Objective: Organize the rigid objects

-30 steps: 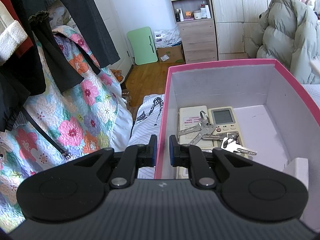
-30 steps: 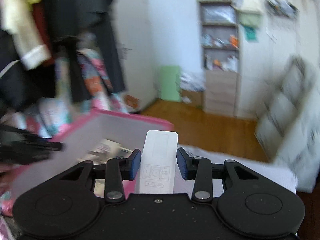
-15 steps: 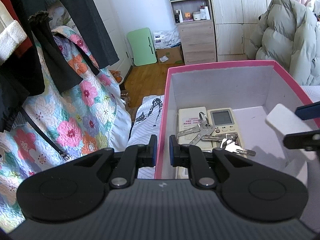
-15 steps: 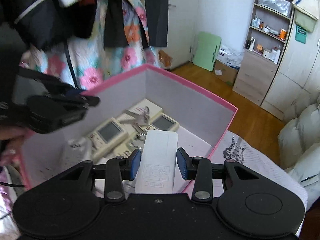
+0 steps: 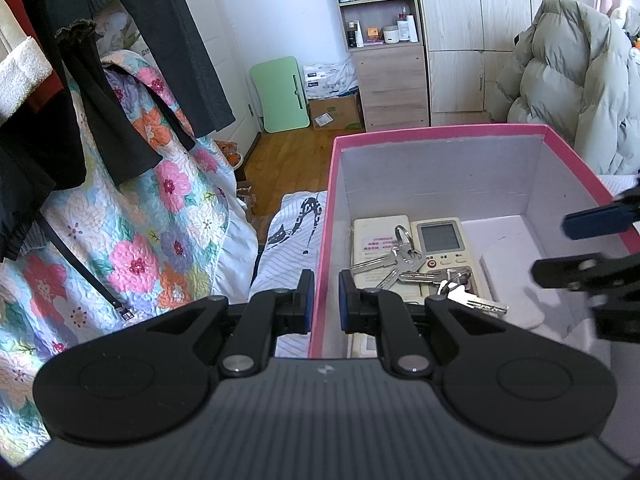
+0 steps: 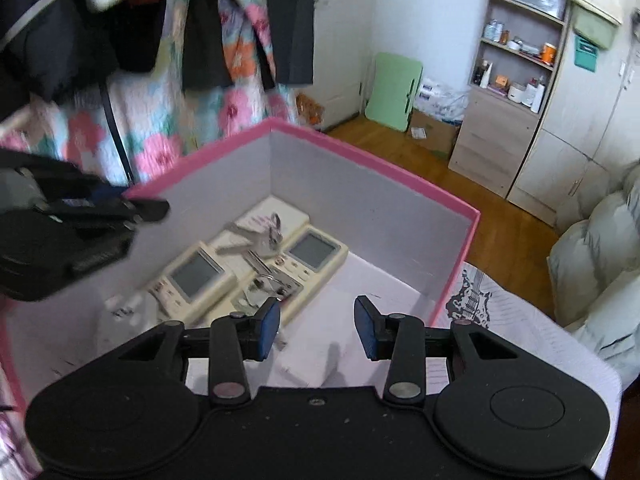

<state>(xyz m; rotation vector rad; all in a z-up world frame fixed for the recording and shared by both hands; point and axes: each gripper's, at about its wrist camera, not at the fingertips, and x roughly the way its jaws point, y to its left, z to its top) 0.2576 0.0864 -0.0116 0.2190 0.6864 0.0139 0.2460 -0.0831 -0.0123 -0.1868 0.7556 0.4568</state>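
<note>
My left gripper (image 5: 323, 300) is clamped on the near-left wall of the pink box (image 5: 440, 130), one pad outside, one inside, pinching the cardboard edge. My right gripper (image 6: 318, 330) hangs over the box with its fingers spread wide and nothing between them.

Inside the box: along the left wall I've got a cream remote with a label (image 5: 378, 246), and right beside it a remote with a grey screen (image 5: 440, 240). From the right wrist a second screened remote (image 6: 192, 280) shows nearer the left gripper. A bunch of keys on a ring (image 5: 404, 258) is sprawled across them, blades fanned toward the near wall, and a white-tagged key (image 5: 474, 298) lies at the near end.

The white remote (image 5: 510, 284) lies flat on the box floor, in the right half, just beside the screened remote and apart from the right wall. Its long axis runs from the far wall toward the near wall, roughly parallel to the other remotes. In the right wrist view it sits directly under the open fingers (image 6: 304, 362), blurred, so I can't tell which face is up.

The box rests on a striped bedsheet (image 5: 288, 240).
</note>
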